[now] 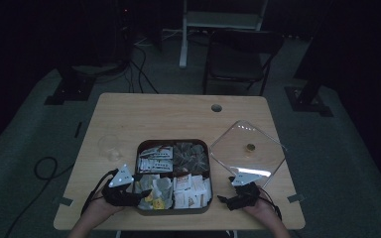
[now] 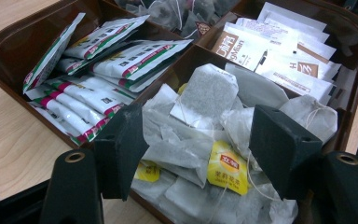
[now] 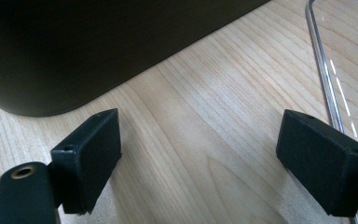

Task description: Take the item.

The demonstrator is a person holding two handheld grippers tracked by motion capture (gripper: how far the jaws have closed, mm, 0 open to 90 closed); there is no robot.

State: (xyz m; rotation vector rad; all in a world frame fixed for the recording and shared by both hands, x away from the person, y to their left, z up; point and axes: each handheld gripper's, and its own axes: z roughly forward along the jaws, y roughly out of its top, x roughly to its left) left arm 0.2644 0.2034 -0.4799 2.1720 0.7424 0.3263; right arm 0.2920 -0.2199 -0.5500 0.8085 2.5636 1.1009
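The left tongs [image 2: 200,154] stood half-open around loose tea bags [image 2: 205,98] in the brown tray's [image 2: 9,51] near-left compartment, not pinching yet, while the right tongs [image 3: 200,163] gaped wide over bare counter [image 3: 205,116].

A brown box [image 1: 174,144] of tea bags [image 1: 158,191] sits on the table [image 1: 168,114], with a gripper [image 1: 138,194] at each side [image 1: 226,200] and a clear lid [image 1: 268,148] beside it.

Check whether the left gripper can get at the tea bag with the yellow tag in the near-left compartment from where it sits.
Probably yes. The left gripper has its jaws apart over the open compartment, and the tea bag with the yellow tag lies on top between them. The clear lid is off, beside the tray.
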